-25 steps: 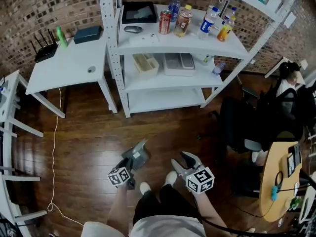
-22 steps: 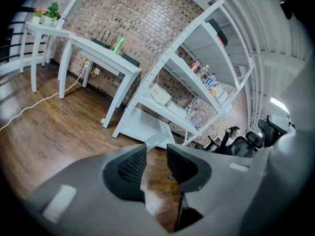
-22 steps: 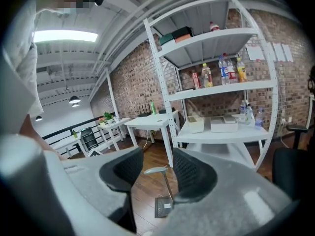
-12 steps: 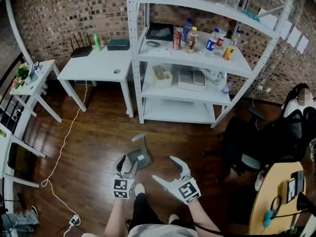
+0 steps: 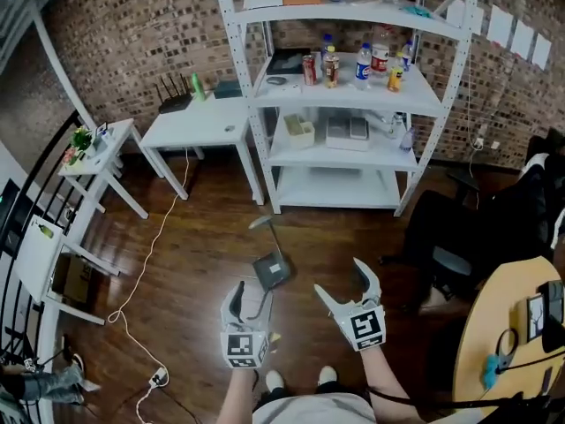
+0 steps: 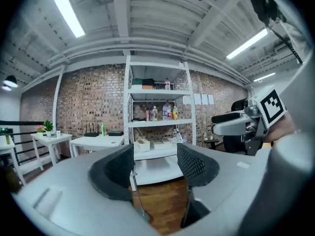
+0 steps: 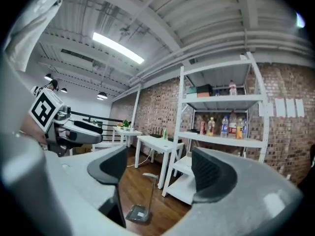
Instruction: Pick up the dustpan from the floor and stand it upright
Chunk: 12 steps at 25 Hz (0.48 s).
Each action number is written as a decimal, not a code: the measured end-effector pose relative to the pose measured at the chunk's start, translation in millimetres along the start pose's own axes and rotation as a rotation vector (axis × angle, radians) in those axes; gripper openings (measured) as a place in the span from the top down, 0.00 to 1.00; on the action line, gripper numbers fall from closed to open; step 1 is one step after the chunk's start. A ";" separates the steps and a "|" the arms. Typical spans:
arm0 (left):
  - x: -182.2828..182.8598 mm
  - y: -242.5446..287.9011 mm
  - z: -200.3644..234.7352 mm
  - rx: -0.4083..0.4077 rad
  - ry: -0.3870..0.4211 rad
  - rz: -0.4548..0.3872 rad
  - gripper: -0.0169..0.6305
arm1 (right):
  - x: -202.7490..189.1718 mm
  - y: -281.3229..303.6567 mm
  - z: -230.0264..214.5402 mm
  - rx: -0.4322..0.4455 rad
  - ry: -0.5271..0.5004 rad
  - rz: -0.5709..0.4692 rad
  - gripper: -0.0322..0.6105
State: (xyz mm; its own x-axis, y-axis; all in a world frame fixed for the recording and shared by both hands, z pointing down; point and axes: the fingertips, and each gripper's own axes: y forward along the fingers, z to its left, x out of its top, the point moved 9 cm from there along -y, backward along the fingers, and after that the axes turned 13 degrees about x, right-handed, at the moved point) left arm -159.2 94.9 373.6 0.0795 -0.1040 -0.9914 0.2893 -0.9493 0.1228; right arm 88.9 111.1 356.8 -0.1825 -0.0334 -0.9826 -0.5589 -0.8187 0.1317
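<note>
Head view: the dustpan [image 5: 272,269] stands upright on the floor in front of the shelf unit [image 5: 335,188], handle up. The left gripper [image 5: 249,300] and right gripper [image 5: 344,283] hover farther from the shelf unit, clear of it.

Left gripper view: the jaws are opening, partway apart, with nothing between the pads. A thin dark line low in the gap is perhaps the gripper's own.

Right gripper view: the jaws are opening wide and empty. The dustpan [image 7: 140,211] stands before the shelf unit [image 7: 178,112].
</note>
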 end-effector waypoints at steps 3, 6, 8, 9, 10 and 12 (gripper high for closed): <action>23.3 -13.8 0.5 0.006 -0.005 -0.082 0.52 | 28.6 -7.6 4.6 -0.030 -0.017 -0.059 0.35; 40.0 -30.7 12.9 0.043 -0.015 -0.141 0.51 | 47.6 -5.5 20.4 -0.038 -0.003 -0.109 0.35; 50.2 -43.4 23.1 0.065 -0.026 -0.169 0.50 | 60.1 0.5 32.3 -0.041 0.003 -0.130 0.35; 53.5 -49.7 28.4 0.075 -0.024 -0.176 0.50 | 66.2 4.3 39.3 -0.039 0.001 -0.136 0.35; 55.4 -55.4 34.0 0.087 -0.023 -0.179 0.50 | 72.0 7.8 46.7 -0.038 -0.003 -0.140 0.35; 56.1 -63.7 43.8 0.104 -0.035 -0.180 0.50 | 82.9 12.7 61.4 -0.032 -0.015 -0.152 0.35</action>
State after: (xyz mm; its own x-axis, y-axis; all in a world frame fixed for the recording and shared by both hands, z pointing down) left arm -215.0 136.5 308.2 0.0020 0.0613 -0.9981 0.1956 -0.9789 -0.0597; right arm 17.0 133.1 285.1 -0.1102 0.1011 -0.9888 -0.5548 -0.8317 -0.0232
